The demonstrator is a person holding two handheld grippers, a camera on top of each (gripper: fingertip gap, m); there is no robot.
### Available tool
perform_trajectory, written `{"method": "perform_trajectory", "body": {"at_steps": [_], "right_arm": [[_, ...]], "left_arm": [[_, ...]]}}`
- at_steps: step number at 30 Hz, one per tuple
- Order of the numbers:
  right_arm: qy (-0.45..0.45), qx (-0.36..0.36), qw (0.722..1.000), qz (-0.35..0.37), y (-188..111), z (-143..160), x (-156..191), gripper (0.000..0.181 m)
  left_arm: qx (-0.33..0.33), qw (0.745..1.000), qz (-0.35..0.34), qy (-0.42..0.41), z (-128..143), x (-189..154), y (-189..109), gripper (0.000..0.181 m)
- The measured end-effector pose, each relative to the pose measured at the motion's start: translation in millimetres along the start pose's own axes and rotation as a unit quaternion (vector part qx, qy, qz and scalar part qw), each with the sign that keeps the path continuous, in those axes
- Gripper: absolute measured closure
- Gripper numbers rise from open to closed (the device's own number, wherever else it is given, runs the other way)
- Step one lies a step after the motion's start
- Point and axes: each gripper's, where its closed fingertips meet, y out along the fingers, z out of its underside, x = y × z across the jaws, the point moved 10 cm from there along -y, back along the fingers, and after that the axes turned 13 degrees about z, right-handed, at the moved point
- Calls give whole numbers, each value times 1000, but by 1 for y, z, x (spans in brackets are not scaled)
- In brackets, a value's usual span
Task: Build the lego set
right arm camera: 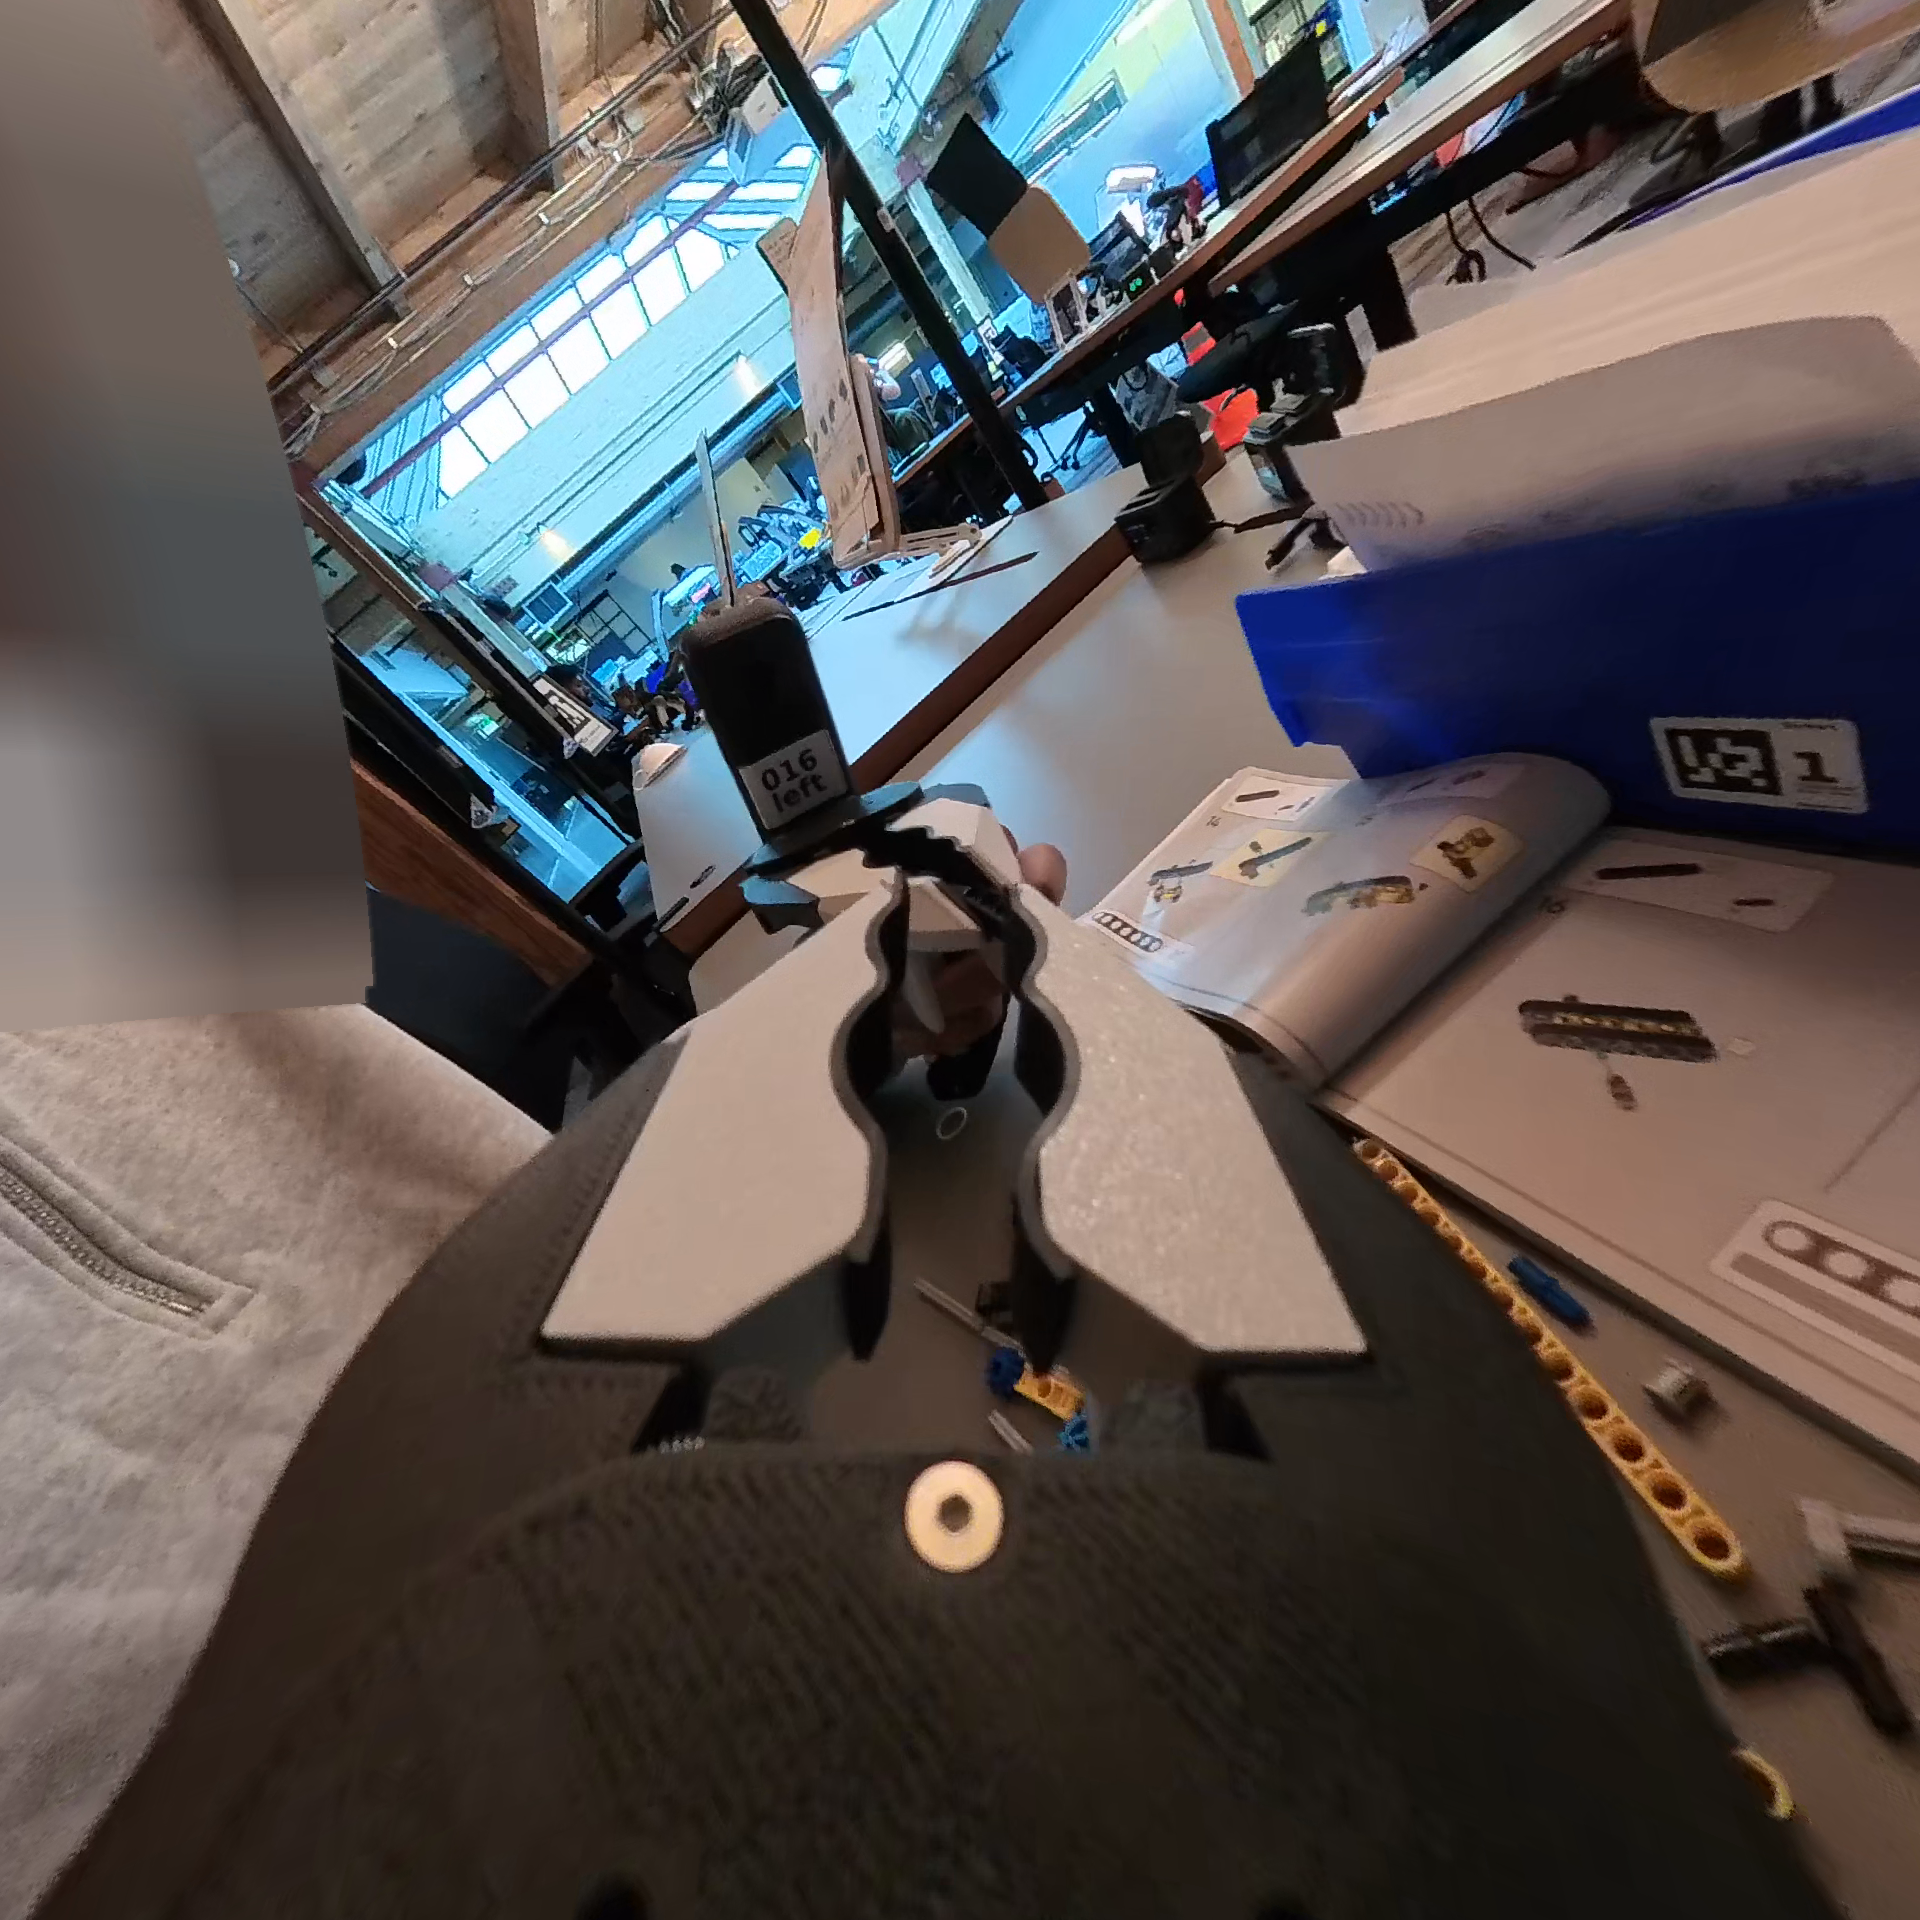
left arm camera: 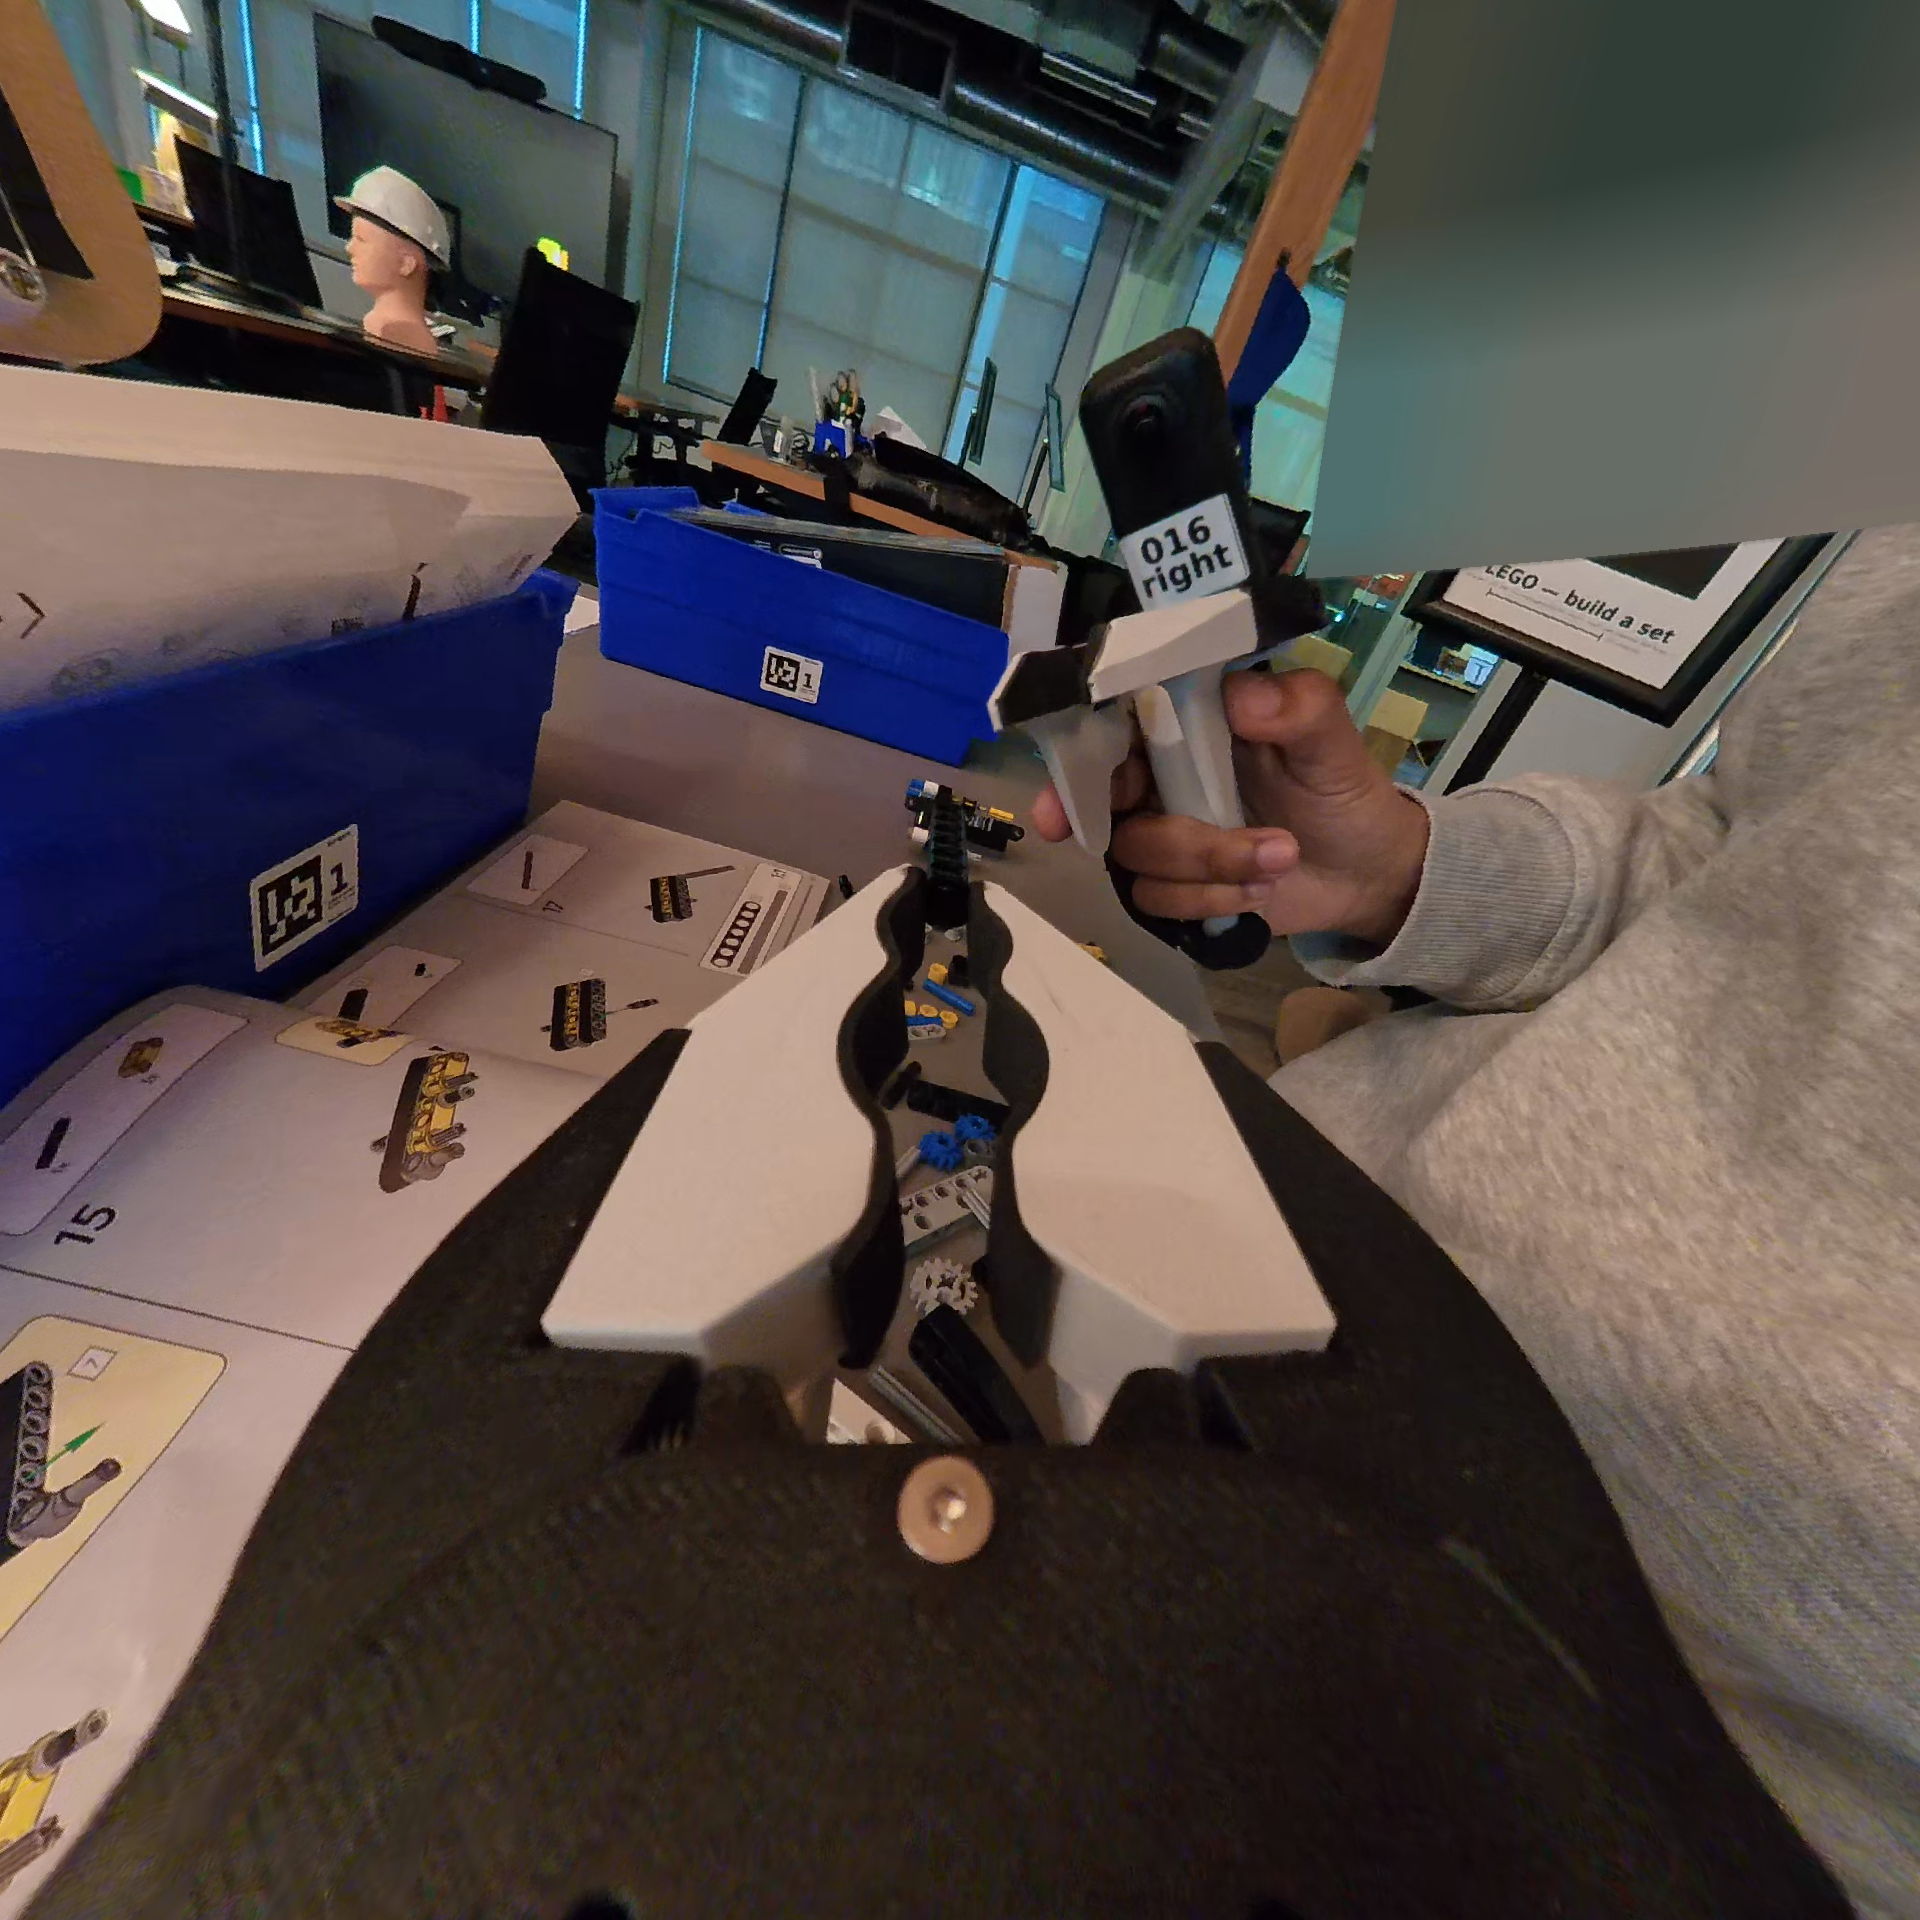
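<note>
Background's a busy workshop: mannequin head [left arm camera: 387, 272] wearing a white hard hat [left arm camera: 400, 208] on a far desk, dark monitors [left arm camera: 245, 231] nearby, big windows [left arm camera: 883, 249] behind.

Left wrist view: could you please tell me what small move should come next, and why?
Probably ease the left gripper towards the right gripper. It pinches a black toothed piece by one end, above the table, while the right gripper faces it, jaws slightly apart and empty, seemingly ready to take the free end.
</note>
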Motion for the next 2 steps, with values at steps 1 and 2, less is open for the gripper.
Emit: {"method": "perform_trajectory", "body": {"at_steps": [1, 2], "right_arm": [[-4, 1, 1000, 1, 1, 0, 1, 166], [-7, 2, 1000, 3, 1, 0, 1, 166]], "left_arm": [[-1, 1000, 1, 0, 0, 0, 0, 176], [-2, 1000, 2, 0, 0, 0, 0, 176]]}}
